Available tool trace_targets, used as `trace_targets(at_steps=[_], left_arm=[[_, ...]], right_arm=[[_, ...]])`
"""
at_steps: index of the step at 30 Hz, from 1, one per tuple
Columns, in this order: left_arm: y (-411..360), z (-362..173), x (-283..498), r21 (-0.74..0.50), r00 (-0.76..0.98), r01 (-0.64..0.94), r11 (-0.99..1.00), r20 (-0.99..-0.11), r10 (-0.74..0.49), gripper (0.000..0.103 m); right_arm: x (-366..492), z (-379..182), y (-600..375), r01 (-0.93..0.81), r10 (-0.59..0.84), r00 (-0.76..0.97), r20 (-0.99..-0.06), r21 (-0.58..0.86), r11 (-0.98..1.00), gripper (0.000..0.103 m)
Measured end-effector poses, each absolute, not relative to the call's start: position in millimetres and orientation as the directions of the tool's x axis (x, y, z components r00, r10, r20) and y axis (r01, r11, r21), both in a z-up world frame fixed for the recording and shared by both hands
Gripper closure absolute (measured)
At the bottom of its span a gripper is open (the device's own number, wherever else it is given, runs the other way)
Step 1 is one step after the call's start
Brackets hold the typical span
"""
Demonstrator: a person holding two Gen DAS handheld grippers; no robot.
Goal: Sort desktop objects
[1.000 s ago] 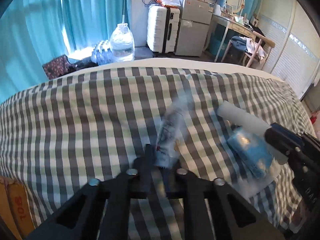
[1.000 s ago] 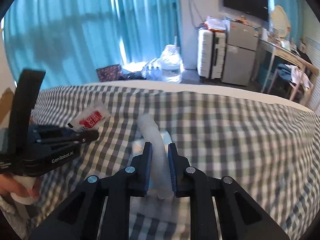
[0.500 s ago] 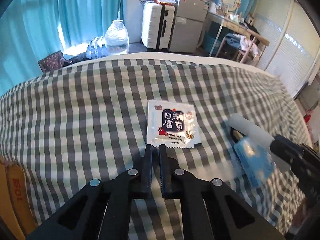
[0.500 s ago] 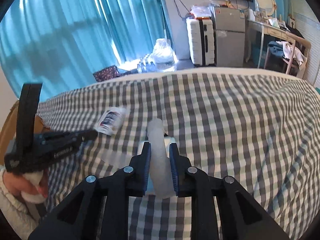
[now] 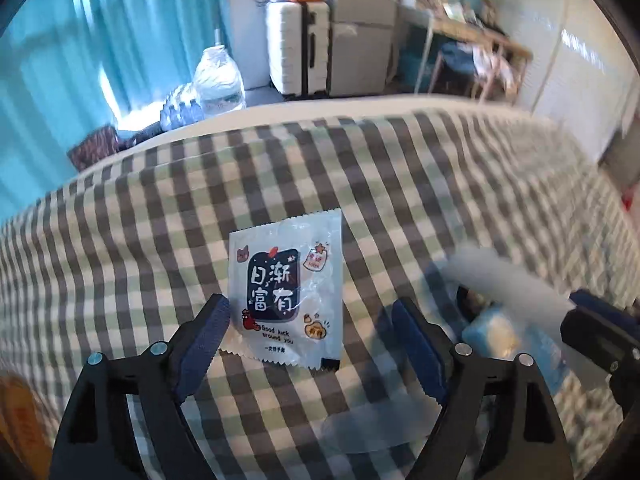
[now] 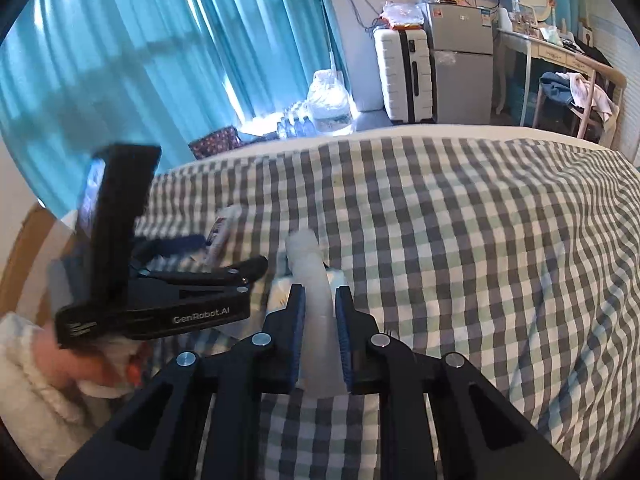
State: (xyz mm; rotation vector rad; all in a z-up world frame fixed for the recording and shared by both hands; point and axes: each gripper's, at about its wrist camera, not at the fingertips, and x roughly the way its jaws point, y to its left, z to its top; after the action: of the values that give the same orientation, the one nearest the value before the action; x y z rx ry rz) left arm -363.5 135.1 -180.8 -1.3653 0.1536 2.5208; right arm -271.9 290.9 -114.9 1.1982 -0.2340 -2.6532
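My left gripper (image 5: 310, 334) has its jaws opening, and the sachet (image 5: 286, 290) lies flat on the checked bed cover (image 5: 160, 220) between them, nearer the left jaw, whose pad just overlaps its lower corner; the right jaw stands clear of it, so nothing is pressed. Off beyond the right jaw I see the right gripper (image 5: 600, 332) coming in from the edge with a pale tube (image 5: 508, 280), and under that a blue pack (image 5: 496, 330), too blurred for me to say what it is. From the right wrist, my right gripper (image 6: 320, 320) has its jaws closing on the tube (image 6: 312, 280), both pads against its sides, the tube running straight out ahead between them and past their tips. A whitish pack (image 6: 280, 292) lies on the cover (image 6: 460, 240) under the tube, showing just left of the left jaw. Further left of those jaws the left gripper (image 6: 224, 256) hangs over the cover with a hand (image 6: 80, 360) in a fleecy sleeve behind it, and the sachet (image 6: 222, 232) shows edge-on just past its tips.
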Motion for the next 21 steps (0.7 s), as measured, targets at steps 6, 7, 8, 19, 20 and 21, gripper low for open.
trace_targets(at_steps=[6,7,8,19,20,21], left_arm=[[104.2,-170.7,-364.7,-0.147,-0.483,-0.263,-0.954,-0.835,0.262,0.090],[99.6,-170.4,-363.5,-0.151,-0.482,-0.251,-0.956,-0.837,0.259,0.093],[94.8,-171.7,-363.1,-0.160,-0.472,-0.241,-0.957,-0.843,0.260,0.097],[71.2,-145.4,-317.5,-0.225,-0.492,-0.227,-0.948,-0.814,0.311,0.099],[69.3,-143.9,-315.4,-0.223,-0.491,-0.229,-0.947,-0.814,0.311,0.099],[67.4,-143.8,-314.1,-0.224,-0.486,-0.231,-0.947,-0.817,0.312,0.099]], right_arm=[[-269.2,-97.1,292.8,0.145,-0.292,-0.668,-0.684,0.265,-0.953,0.088],[-268.6,-94.4,293.8,0.148,-0.304,-0.668,-0.679,0.278,-0.949,0.088],[-266.6,-89.1,294.8,0.150,-0.312,-0.675,-0.668,0.289,-0.945,0.088],[-241.9,-67.7,304.1,0.139,-0.364,-0.682,-0.635,0.376,-0.916,0.098],[-240.6,-70.4,302.9,0.144,-0.371,-0.668,-0.645,0.377,-0.915,0.098],[-239.1,-74.8,301.3,0.141,-0.358,-0.657,-0.663,0.358,-0.923,0.098]])
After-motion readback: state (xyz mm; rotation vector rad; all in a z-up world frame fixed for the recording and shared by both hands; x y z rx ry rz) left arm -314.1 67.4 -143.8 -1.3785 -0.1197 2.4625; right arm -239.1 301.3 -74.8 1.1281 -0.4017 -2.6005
